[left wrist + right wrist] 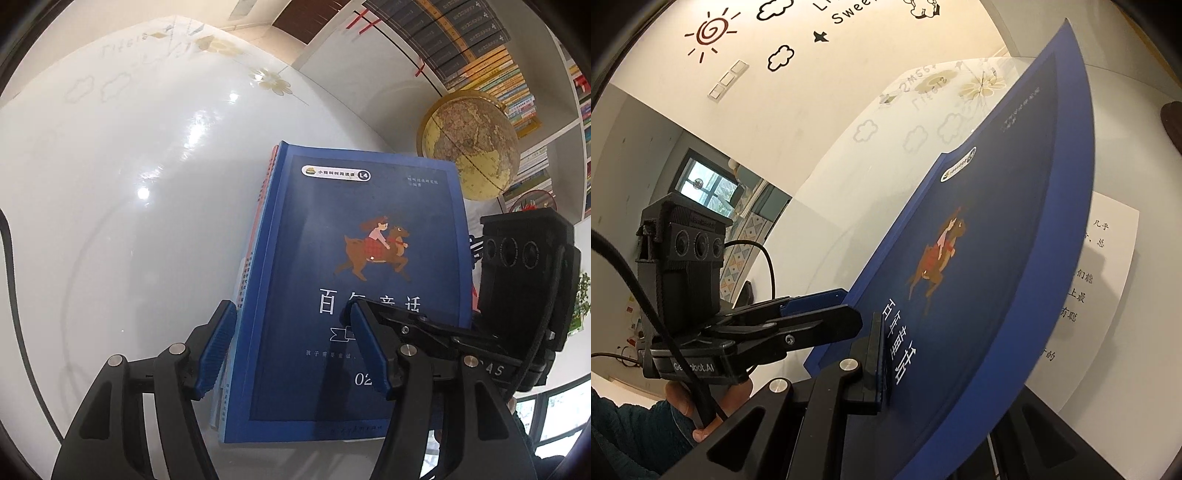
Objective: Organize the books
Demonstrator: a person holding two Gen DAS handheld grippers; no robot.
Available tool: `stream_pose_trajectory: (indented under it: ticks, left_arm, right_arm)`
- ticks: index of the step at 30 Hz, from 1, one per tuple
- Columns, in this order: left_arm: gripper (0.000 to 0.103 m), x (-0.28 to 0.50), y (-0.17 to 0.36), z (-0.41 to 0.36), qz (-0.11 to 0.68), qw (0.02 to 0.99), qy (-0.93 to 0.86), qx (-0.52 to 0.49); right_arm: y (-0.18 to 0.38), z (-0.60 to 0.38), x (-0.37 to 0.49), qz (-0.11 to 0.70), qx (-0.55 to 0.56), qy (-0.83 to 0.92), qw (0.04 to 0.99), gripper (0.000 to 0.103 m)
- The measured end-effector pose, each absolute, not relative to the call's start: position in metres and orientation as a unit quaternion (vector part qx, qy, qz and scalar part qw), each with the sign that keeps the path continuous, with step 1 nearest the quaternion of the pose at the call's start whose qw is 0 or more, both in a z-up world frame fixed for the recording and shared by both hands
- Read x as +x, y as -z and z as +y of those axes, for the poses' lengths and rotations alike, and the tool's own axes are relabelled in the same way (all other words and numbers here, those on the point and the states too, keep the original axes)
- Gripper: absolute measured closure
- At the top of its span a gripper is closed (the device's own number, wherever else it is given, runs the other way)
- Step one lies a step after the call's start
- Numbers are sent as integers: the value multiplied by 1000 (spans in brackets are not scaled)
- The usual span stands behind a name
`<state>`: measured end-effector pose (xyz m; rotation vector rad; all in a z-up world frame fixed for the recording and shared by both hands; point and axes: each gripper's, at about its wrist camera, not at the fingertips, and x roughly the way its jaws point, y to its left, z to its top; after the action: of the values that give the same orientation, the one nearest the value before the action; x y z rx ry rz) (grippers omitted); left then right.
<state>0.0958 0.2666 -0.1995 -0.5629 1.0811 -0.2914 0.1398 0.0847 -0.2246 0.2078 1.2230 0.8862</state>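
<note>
The right gripper [886,354] is clamped on the near edge of the blue book's [354,280] cover. In the right wrist view only one finger [873,358] shows, pressed flat on the cover; the opposite finger is hidden beneath the cover. The cover [990,236] is lifted and curved, and a printed page [1108,280] lies exposed beyond it. Most of that page's text is cut off by the cover edge.

The left gripper [291,350] stands partly open. Its jaws straddle the near left part of the book: one blue pad [218,350] lies just beside the spine edge, the other pad [369,350] sits over the cover. Whether either pad touches the book cannot be determined. No grip by the left gripper is visible.

The blue book lies on top of a stack [255,236]; only thin red and pale blue edges of the lower books show along the left side, and their count cannot be determined. The right gripper's body [524,280] covers the book's right near corner in the left wrist view.

The stack rests on a glossy white table [129,203] with faint cloud and flower prints and bright light reflections. A globe [472,147] stands beyond the book. Behind it, white shelves [491,55] hold rows of books; titles are too small to read. In the right wrist view, a cream wall [849,66] carries sun, cloud and star decals, and a window [705,184] sits at the far left. A hand [698,406] with a dark sleeve holds the left gripper's handle.
</note>
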Motion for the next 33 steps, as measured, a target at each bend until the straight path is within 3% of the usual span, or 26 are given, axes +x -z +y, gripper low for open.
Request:
stream_pose_trajectory:
  ticks: [4, 7, 15, 18, 33]
  left_arm:
    - [40, 97, 199, 265, 507, 811, 141, -256]
    - [38, 100, 203, 268, 518, 807, 128, -252]
    - [36, 99, 172, 247, 513, 850, 62, -101]
    - [30, 96, 163, 228, 514, 851, 79, -75]
    - [29, 81, 123, 100, 506, 833, 221, -33]
  right_arm:
    - [230, 79, 144, 563, 108, -403, 713, 95]
    - [231, 76, 142, 573, 97, -376, 722, 82]
    - [205, 37, 120, 579, 71, -254, 771, 69]
    - [191, 24, 109, 574, 34, -185, 797, 61]
    - [163, -58, 61, 573, 17, -55, 817, 57]
